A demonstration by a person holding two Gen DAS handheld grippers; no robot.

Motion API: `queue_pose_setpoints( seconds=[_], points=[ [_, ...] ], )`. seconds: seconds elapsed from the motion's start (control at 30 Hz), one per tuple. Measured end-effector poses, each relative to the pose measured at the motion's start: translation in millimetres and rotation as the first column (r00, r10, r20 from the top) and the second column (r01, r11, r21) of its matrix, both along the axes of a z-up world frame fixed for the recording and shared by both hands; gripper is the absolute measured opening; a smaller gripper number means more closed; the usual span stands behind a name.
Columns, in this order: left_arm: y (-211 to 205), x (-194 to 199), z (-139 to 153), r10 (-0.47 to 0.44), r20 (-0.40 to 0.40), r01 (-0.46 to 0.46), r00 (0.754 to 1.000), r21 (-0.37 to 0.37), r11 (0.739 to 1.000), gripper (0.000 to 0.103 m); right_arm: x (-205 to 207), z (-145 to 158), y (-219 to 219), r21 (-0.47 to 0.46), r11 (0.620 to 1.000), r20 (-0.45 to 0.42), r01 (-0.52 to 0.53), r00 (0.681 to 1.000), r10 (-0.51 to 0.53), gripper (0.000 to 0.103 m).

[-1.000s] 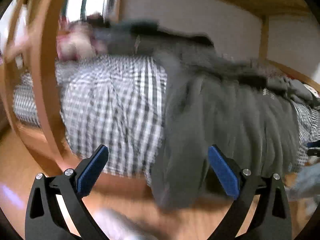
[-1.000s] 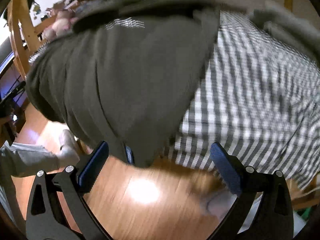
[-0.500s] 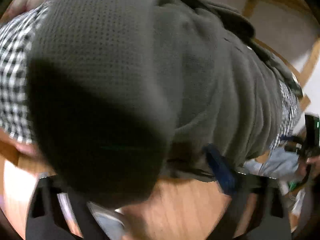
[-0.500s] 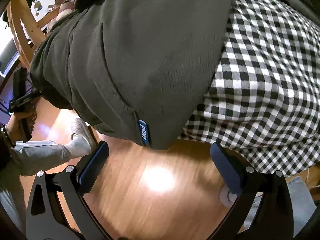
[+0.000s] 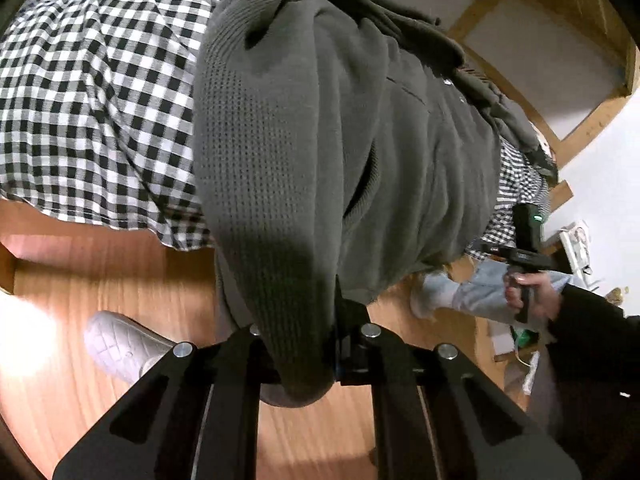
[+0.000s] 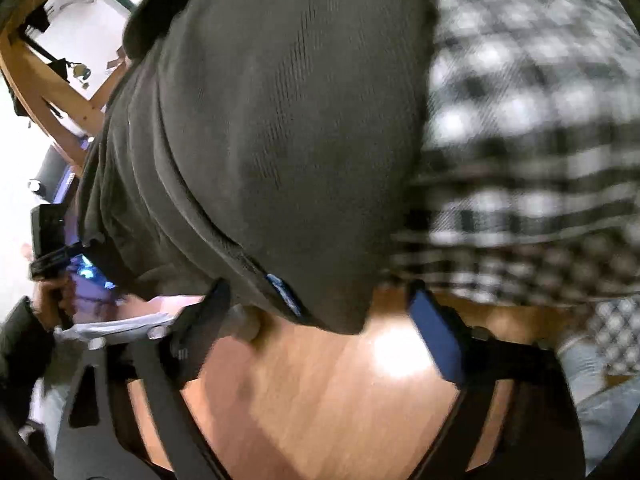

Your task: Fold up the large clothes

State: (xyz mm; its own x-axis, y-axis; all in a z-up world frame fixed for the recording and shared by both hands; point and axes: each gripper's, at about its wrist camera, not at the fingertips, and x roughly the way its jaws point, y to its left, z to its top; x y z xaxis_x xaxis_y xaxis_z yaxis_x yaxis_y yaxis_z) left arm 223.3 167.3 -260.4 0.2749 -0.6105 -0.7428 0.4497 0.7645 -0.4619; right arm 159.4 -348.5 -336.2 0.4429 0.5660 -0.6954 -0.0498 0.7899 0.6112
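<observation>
Grey sweatshirt (image 6: 280,120), small blue hem label (image 6: 285,294), lettering probably blurred

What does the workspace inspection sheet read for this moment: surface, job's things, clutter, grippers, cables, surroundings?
Surface: bed with checked cover.
Job's things: grey-green knit garment spread on it, hem hanging over the edge.
Clutter: nothing seen.
Grippers: left gripper shut on the garment's hem; right gripper closing, pads not yet pressing the hem corner between them.
Cables: nothing seen.
Surroundings: wooden floor, wooden bed frame, person's slippered foot.
</observation>
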Motion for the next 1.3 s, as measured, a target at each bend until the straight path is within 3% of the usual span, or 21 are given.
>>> queue_pose_setpoints(
  seconds=[0.07, 0.17, 0.23, 0.27, 0.3, 0.33, 0.37, 0.4, 0.47, 0.53, 0.6, 0.63, 0.67, 0.7, 0.8, 0.87, 1.03, 1.1, 1.17, 1.23, 1.3],
  points=[
    [12, -5, -2, -0.013, -0.034, 0.010, 0.999, -0.093, 0.996, 0.010, 7, -11, 12, -0.019, 1.000, -0.021, -0.021, 1.000, 0.021, 0.066],
    [12, -8, -10, 0.022, -0.028, -0.025, 0.999, -0.109, 0.994, 0.017, 13, -15, 15, 0.025, 0.999, -0.034, -0.045, 0.998, 0.045, 0.039],
    [9, -9, -16, 0.050, 0.009, -0.049, 0.999, -0.054, 0.997, 0.043, 9, -8, 14, 0.095, 0.993, -0.017, -0.075, 0.997, 0.077, 0.033],
    [6, -9, -17, 0.061, 0.036, -0.060, 0.998, -0.020, 0.998, 0.075, 6, -4, 13, 0.091, 0.993, 0.002, -0.080, 0.997, 0.081, 0.033],
    [-2, -13, -20, 0.085, 0.093, -0.090, 0.992, 0.044, 0.995, 0.094, 6, -4, 12, 0.026, 0.998, 0.004, -0.059, 0.998, 0.059, 0.035],
    [-6, -13, -23, 0.094, 0.141, -0.106, 0.986, 0.083, 0.991, 0.094, 7, -8, 9, -0.030, 0.999, 0.005, -0.031, 1.000, 0.031, 0.039],
    [-13, -10, -27, 0.083, 0.197, -0.112, 0.977, 0.141, 0.984, 0.094, 8, -11, 7, -0.044, 0.999, 0.012, -0.014, 1.000, 0.014, 0.064],
    [-19, -6, -30, 0.068, 0.218, -0.105, 0.974, 0.166, 0.980, 0.095, 9, -13, 4, -0.044, 0.999, 0.034, 0.007, 0.999, -0.006, 0.074],
    [-33, 4, -40, 0.022, 0.230, -0.073, 0.973, 0.213, 0.974, 0.095, 14, -15, 5, -0.008, 1.000, 0.065, -0.004, 0.998, 0.005, 0.074],
    [-43, 7, -46, 0.015, 0.219, -0.068, 0.976, 0.238, 0.969, 0.095, 15, -13, 12, 0.034, 0.999, 0.077, -0.043, 0.996, 0.040, 0.061],
    [-50, 12, -49, 0.031, 0.173, -0.074, 0.985, 0.245, 0.967, 0.095, 16, -15, 21, -0.018, 0.996, 0.018, -0.086, 0.996, 0.086, 0.041],
    [-51, 13, -50, 0.038, 0.152, -0.074, 0.988, 0.233, 0.970, 0.095, 15, -14, 21, -0.017, 0.995, 0.010, -0.096, 0.995, 0.096, 0.039],
    [-49, 13, -52, 0.044, 0.138, -0.074, 0.990, 0.219, 0.973, 0.085, 12, -14, 19, -0.011, 0.994, 0.003, -0.104, 0.995, 0.104, 0.033],
    [-48, 15, -56, 0.052, 0.114, -0.076, 0.992, 0.220, 0.973, 0.065, 10, -15, 19, -0.020, 0.994, -0.010, -0.111, 0.994, 0.111, 0.032],
    [-29, 16, -59, 0.100, 0.075, -0.113, 0.992, 0.205, 0.972, 0.029, 4, -15, 17, -0.007, 0.993, -0.066, -0.121, 0.991, 0.120, 0.032],
    [-7, 17, -57, 0.133, -0.003, -0.131, 0.991, 0.126, 0.983, 0.017, -1, -11, 15, 0.011, 0.991, -0.078, -0.131, 0.988, 0.131, 0.028],
    [8, 1, -39, 0.061, -0.043, -0.059, 0.997, 0.046, 0.997, 0.013, -21, 7, 17, 0.078, 0.984, -0.070, -0.161, 0.984, 0.167, 0.030],
    [3, -4, -34, 0.016, -0.043, -0.015, 0.999, 0.028, 0.999, 0.013, -22, 7, 25, 0.098, 0.981, -0.066, -0.167, 0.983, 0.173, 0.041],
    [-15, -3, -35, -0.007, -0.046, 0.007, 0.999, 0.007, 1.000, 0.014, -13, 3, 28, 0.111, 0.983, -0.060, -0.146, 0.986, 0.154, 0.062],
    [-20, -1, -42, 0.009, -0.053, -0.008, 0.999, 0.017, 1.000, 0.019, -6, -7, 33, 0.113, 0.988, -0.059, -0.105, 0.992, 0.112, 0.060],
    [-12, 3, -55, 0.046, -0.071, -0.045, 0.996, 0.020, 0.999, 0.028, 3, -9, 34, 0.112, 0.992, -0.074, -0.062, 0.995, 0.070, 0.030]
  ],
)
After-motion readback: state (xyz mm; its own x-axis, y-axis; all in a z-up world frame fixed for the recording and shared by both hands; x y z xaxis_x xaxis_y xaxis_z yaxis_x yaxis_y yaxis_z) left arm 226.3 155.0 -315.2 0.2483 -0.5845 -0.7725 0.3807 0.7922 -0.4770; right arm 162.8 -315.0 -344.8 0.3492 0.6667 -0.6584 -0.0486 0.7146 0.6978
